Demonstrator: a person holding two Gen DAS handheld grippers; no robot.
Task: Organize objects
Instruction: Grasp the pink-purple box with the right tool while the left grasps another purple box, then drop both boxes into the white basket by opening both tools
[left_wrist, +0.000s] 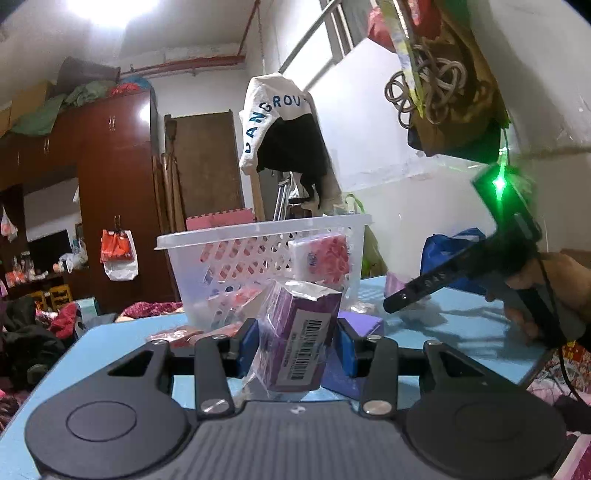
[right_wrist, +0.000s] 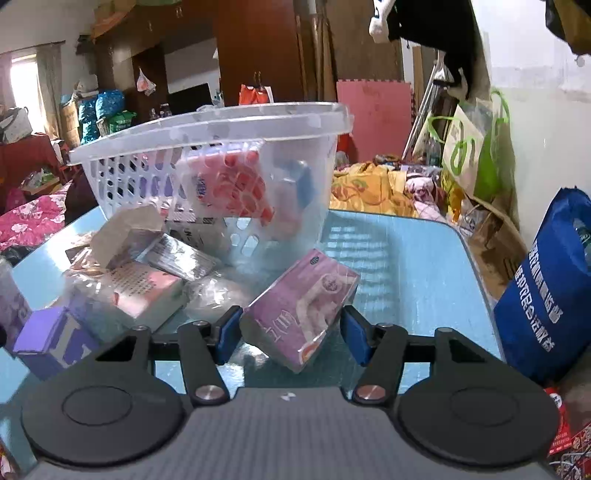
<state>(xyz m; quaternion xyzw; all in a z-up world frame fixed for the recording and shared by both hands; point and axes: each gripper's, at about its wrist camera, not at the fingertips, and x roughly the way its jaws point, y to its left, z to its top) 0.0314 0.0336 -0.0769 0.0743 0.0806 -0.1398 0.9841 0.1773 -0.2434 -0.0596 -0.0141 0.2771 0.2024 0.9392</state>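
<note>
My left gripper (left_wrist: 297, 347) is shut on a purple box (left_wrist: 295, 332) in clear wrap, barcode side facing me, held just above the light blue table (left_wrist: 454, 332). In front of it stands a clear plastic basket (left_wrist: 258, 229) with a pink-and-red pack (left_wrist: 321, 254) inside. In the right wrist view my right gripper (right_wrist: 291, 334) is shut on a tilted lilac box (right_wrist: 303, 299), close to the basket (right_wrist: 207, 125). The right gripper's finger (left_wrist: 406, 295) and the hand holding it (left_wrist: 546, 291) show at the right of the left wrist view.
Several wrapped packs and boxes (right_wrist: 140, 284) lie piled left of the basket, with a small purple box (right_wrist: 40, 332) nearest me. A blue bag (right_wrist: 546, 295) stands past the table's right edge. Clothes hang above; wardrobes and bedding fill the background.
</note>
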